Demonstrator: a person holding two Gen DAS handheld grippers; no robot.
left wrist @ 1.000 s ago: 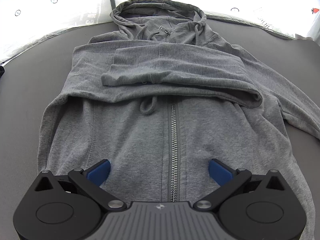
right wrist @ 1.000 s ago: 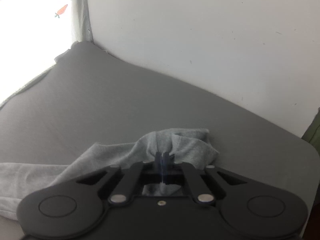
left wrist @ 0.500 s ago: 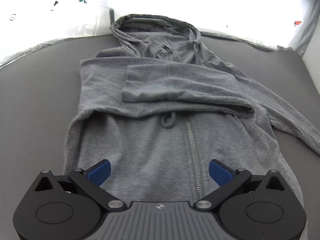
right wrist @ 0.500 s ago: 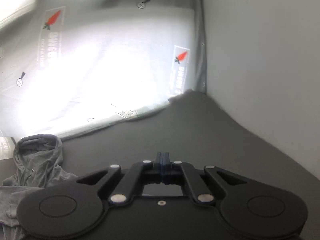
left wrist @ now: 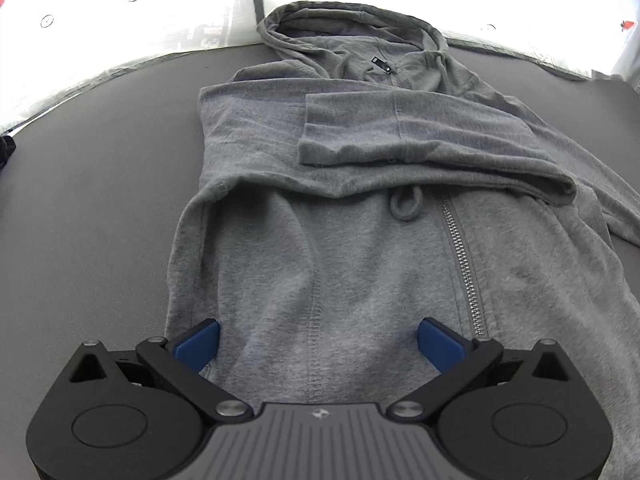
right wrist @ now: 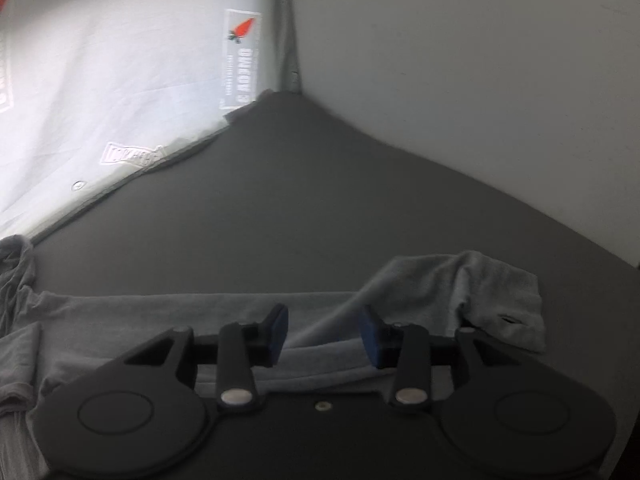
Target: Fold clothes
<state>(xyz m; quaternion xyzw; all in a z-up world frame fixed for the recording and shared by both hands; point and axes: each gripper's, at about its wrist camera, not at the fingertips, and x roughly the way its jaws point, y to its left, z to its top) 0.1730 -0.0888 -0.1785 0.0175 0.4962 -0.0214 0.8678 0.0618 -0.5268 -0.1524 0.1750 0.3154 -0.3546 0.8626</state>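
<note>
A grey zip hoodie (left wrist: pixel 360 264) lies flat on the dark grey table (left wrist: pixel 92 208), hood at the far end. One sleeve (left wrist: pixel 400 136) is folded across the chest. My left gripper (left wrist: pixel 319 340) hangs open over the lower left front panel, its blue pads (left wrist: pixel 198 344) wide apart and nothing between them. In the right wrist view the other sleeve (right wrist: pixel 200 312) lies stretched out on the table, its cuff (right wrist: pixel 500 296) crumpled at the right. My right gripper (right wrist: pixel 324 334) is over that sleeve with jaws opening; the pads (right wrist: pixel 278 332) do not press the cloth.
A white sheet with carrot prints (left wrist: pixel 120 8) hangs behind the table's far edge, also in the right wrist view (right wrist: pixel 120 92). A plain white wall (right wrist: pixel 480 80) bounds the table at the right. A dark object (left wrist: pixel 5 148) sits at the left edge.
The right gripper let go of the cuff, swung toward the hoodie and opened over the sleeve. The left gripper drifted left, so the zip now lies right of centre.
</note>
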